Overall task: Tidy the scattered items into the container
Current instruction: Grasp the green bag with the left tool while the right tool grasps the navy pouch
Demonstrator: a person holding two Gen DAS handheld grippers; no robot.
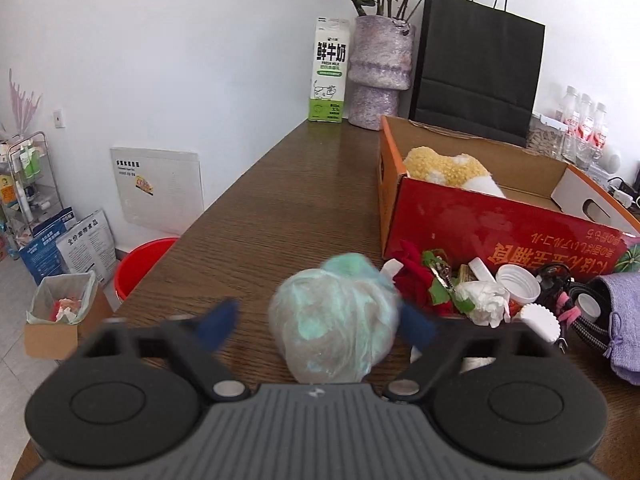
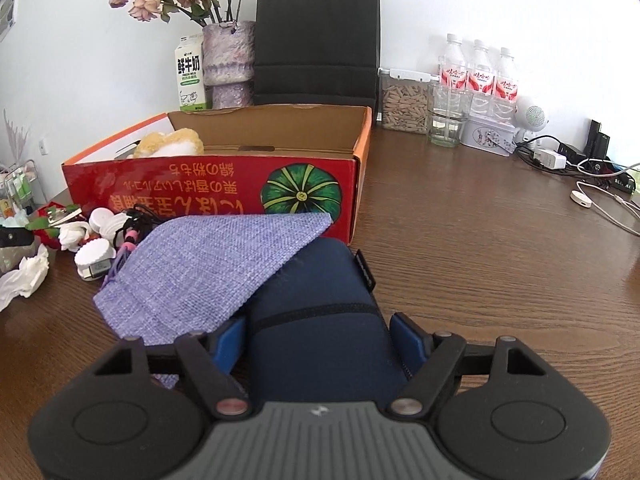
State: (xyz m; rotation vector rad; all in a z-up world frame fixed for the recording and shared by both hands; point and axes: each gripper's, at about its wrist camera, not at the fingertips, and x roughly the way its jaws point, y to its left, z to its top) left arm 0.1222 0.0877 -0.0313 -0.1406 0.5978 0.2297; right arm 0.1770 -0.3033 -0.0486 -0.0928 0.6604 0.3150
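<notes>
My left gripper [image 1: 318, 326] straddles a crumpled clear plastic bundle with teal inside [image 1: 332, 316] on the wooden table. Its blurred blue pads stand beside the bundle, and a gap shows at the left pad. My right gripper [image 2: 319, 340] has both pads against a navy zip pouch [image 2: 316, 304], which lies partly under a lilac linen drawstring bag [image 2: 208, 264]. The open red cardboard box [image 1: 480, 216] [image 2: 200, 184] stands just behind, with a yellow plush toy [image 1: 444, 168] [image 2: 176, 142] inside. A red fabric rose [image 1: 416, 276], white caps [image 1: 518, 282], tissue [image 1: 484, 300] and cables lie against the box front.
A milk carton [image 1: 328, 72], vase with dried roses [image 1: 378, 72] and black paper bag [image 1: 476, 68] stand along the wall. Bottles [image 2: 476, 68], a jar, a glass, a tin and chargers [image 2: 552, 158] fill the back right. A red bucket [image 1: 140, 264] sits on the floor left.
</notes>
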